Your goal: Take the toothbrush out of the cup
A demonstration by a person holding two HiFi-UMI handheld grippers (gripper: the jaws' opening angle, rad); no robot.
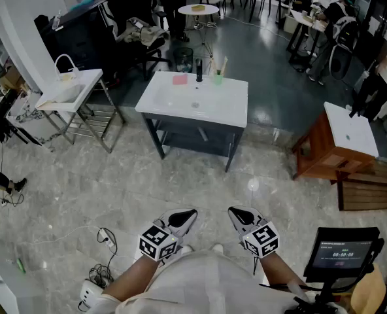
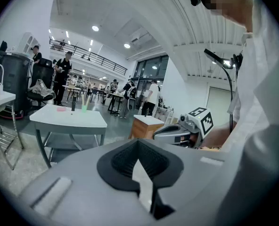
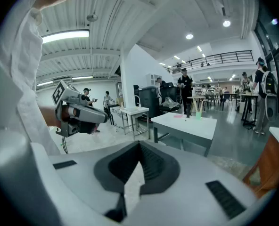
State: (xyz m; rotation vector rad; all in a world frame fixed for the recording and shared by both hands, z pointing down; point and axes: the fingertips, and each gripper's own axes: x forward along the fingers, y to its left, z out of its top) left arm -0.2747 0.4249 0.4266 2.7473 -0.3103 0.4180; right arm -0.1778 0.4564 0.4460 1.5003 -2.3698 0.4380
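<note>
A green cup (image 1: 218, 78) with toothbrushes standing in it sits at the back edge of the white sink table (image 1: 226, 110), beside a black tap (image 1: 199, 69) and a pink soap (image 1: 180, 80). The table is far ahead of me across the marble floor. My left gripper (image 1: 184, 216) and right gripper (image 1: 239, 214) are held side by side close to my body, both shut and empty. The left gripper view shows its shut jaws (image 2: 138, 145), the distant cup (image 2: 84, 108) and the right gripper (image 2: 179, 134). In the right gripper view the cup (image 3: 199, 112) stands beyond the shut jaws (image 3: 138, 147).
A second sink on a metal stand (image 1: 69, 90) is at the left. A wooden cabinet with a white top (image 1: 340, 142) is at the right. A monitor on a stand (image 1: 340, 248) is at my lower right, cables (image 1: 102, 241) lie on the floor at lower left. People stand in the background.
</note>
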